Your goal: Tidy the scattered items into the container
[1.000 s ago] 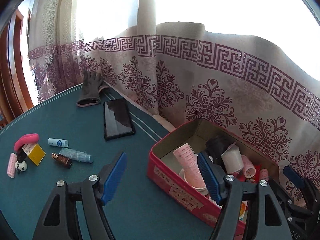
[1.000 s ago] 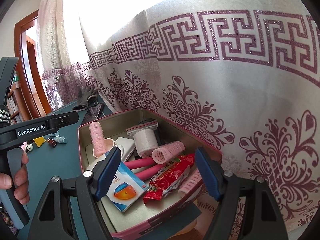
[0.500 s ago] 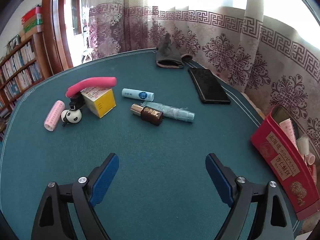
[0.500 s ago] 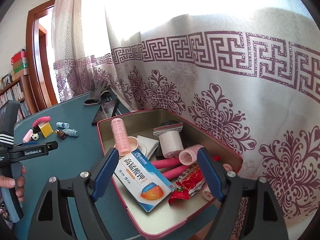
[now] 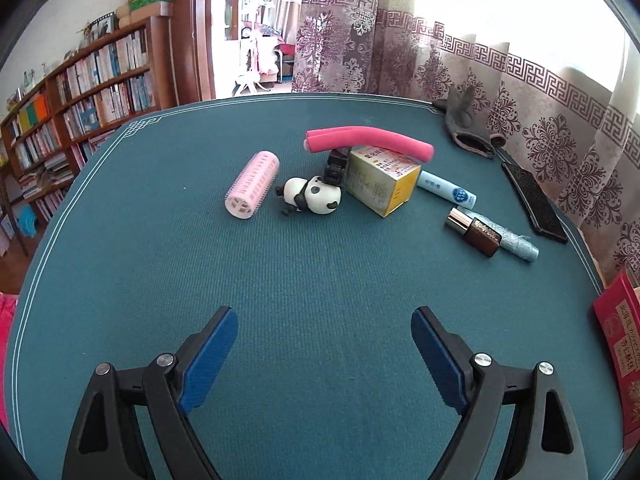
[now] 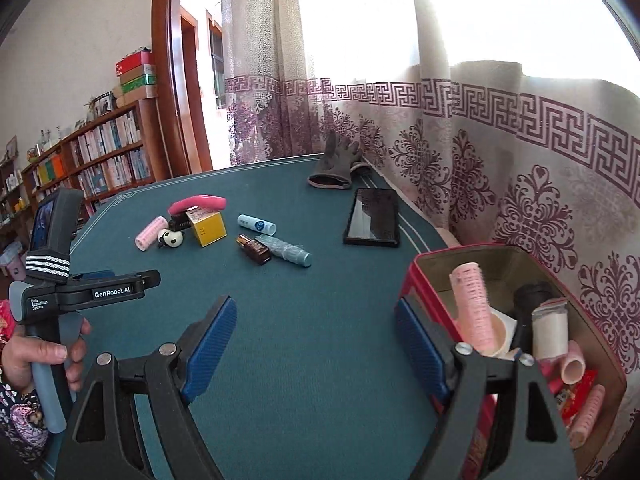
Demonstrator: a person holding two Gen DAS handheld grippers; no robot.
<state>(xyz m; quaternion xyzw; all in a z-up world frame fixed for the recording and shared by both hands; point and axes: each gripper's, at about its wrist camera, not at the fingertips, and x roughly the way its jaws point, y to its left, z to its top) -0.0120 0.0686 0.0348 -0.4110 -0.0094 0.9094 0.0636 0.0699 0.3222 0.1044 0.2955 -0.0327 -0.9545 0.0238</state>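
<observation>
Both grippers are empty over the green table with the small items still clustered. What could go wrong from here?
The pink foam roller rests on top of the yellow box, so lifting the box first would likely tip it off. The panda toy touches a black piece beside the box and may get dragged. The tin looks crowded, so additions could spill.

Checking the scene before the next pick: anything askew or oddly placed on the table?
Yes: the pink foam roller is not flat on the table; it is propped across the yellow box and a small black item, so it could roll off.
</observation>
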